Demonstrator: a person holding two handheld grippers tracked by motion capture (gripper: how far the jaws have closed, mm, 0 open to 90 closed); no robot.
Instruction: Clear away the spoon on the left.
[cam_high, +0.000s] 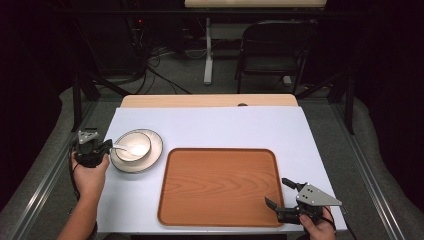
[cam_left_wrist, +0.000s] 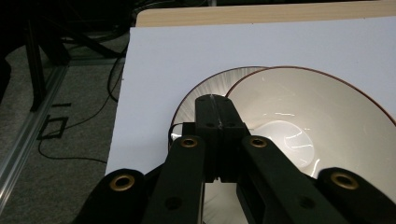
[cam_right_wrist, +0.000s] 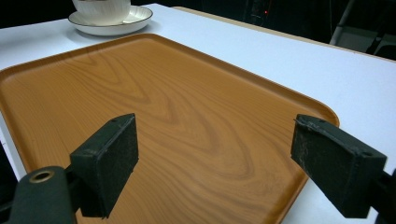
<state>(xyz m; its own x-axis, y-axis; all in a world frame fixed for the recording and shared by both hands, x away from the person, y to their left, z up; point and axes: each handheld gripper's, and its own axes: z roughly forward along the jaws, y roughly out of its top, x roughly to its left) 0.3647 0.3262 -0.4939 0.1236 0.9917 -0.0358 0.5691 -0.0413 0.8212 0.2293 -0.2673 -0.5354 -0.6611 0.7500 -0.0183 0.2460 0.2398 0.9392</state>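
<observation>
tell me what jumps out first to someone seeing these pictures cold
The big wooden tray lies bare in the middle of the white table. To its left a white bowl sits on a dark-rimmed plate, and the left gripper, jaws shut, reaches in at the bowl's near rim. The right gripper hangs open over the tray's near right corner, holding nothing.

left gripper (cam_left_wrist: 213, 105) with jaws pressed together at the near rim of a white bowl (cam_left_wrist: 322, 116), bowl on a saucer (cam_left_wrist: 205, 88), white table cover (cam_left_wrist: 187, 51)
</observation>
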